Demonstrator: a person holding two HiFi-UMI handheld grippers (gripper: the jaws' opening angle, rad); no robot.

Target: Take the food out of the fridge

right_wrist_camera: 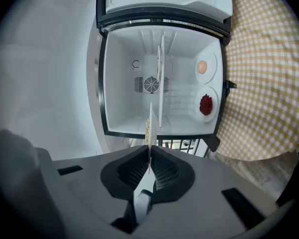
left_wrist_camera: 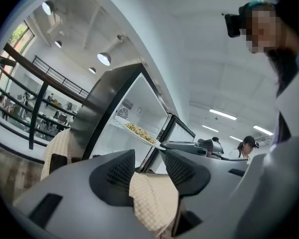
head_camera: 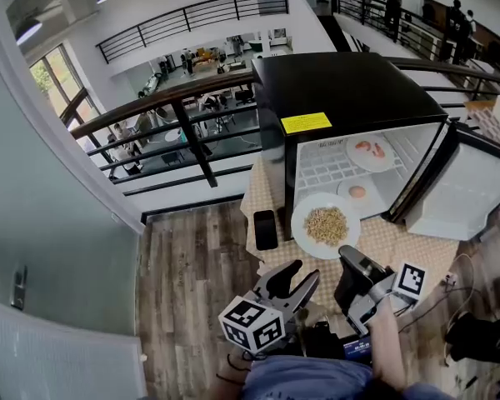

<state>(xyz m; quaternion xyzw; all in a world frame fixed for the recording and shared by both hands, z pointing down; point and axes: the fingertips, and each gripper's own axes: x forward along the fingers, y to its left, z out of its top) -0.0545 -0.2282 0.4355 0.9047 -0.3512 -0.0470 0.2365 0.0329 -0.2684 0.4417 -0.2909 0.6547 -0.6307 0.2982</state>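
Note:
The black mini fridge (head_camera: 342, 90) stands on a table with a checked cloth (head_camera: 400, 240), its door (head_camera: 462, 194) swung open to the right. My right gripper (head_camera: 348, 257) is shut on the rim of a white plate of pale grains (head_camera: 326, 224), held just outside the fridge's opening. That plate (right_wrist_camera: 149, 128) shows edge-on between the shut jaws of the right gripper (right_wrist_camera: 149, 156). Inside remain a plate with an egg (head_camera: 357, 192) (right_wrist_camera: 203, 67) and a plate of red food (head_camera: 371, 150) (right_wrist_camera: 206, 104). My left gripper (head_camera: 302, 275) (left_wrist_camera: 149, 156) is open and holds nothing, low beside the right one.
A black phone (head_camera: 266, 228) lies on the cloth left of the plate. A dark railing (head_camera: 175, 111) runs behind the fridge over a lower floor. Wooden flooring (head_camera: 192, 273) lies left of the table. Cables (head_camera: 458, 286) trail at the right.

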